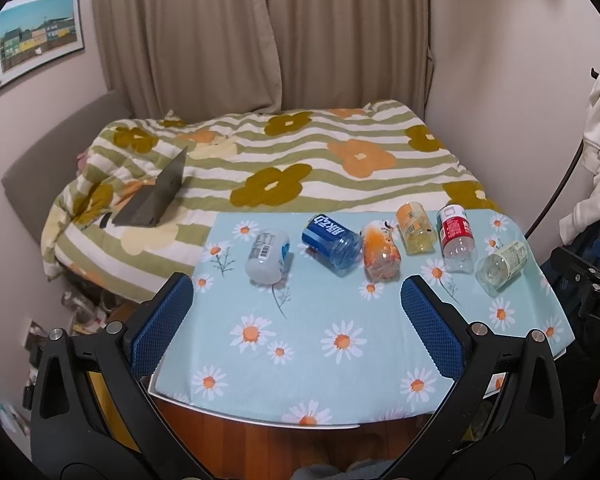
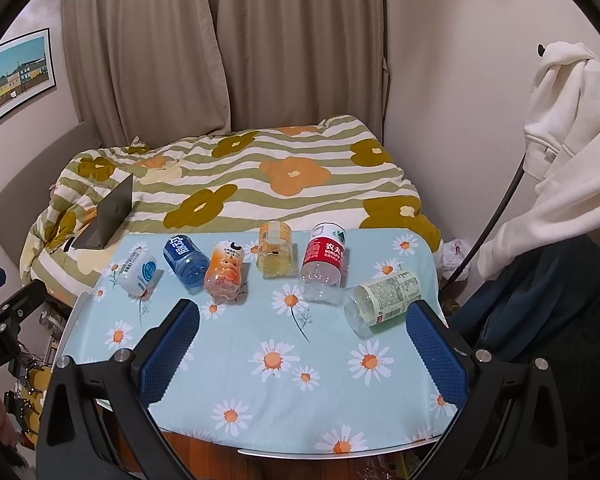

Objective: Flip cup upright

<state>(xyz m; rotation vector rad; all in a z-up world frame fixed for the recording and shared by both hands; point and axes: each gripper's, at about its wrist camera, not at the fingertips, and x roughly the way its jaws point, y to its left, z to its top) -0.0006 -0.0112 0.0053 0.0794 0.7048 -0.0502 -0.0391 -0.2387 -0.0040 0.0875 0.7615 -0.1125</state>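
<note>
Several cut-bottle cups lie on their sides in a row on the daisy cloth: white (image 1: pixel 268 256) (image 2: pixel 139 272), blue (image 1: pixel 331 241) (image 2: pixel 186 261), orange (image 1: pixel 381 250) (image 2: pixel 225 272), yellow (image 1: pixel 416 229) (image 2: pixel 275 249), red-labelled (image 1: pixel 457 237) (image 2: pixel 323 257) and pale green-labelled (image 1: pixel 502 264) (image 2: pixel 386 298). My left gripper (image 1: pixel 296 320) is open and empty, above the near part of the table. My right gripper (image 2: pixel 302 344) is open and empty, its right finger close to the pale green-labelled cup.
The table (image 1: pixel 260 422) (image 2: pixel 260 454) stands against a bed with a flowered quilt (image 1: pixel 284 160) and a laptop (image 1: pixel 156 196). Curtains hang behind. A white hoodie (image 2: pixel 560 128) hangs at the right. Clutter lies on the floor at the left (image 1: pixel 84 308).
</note>
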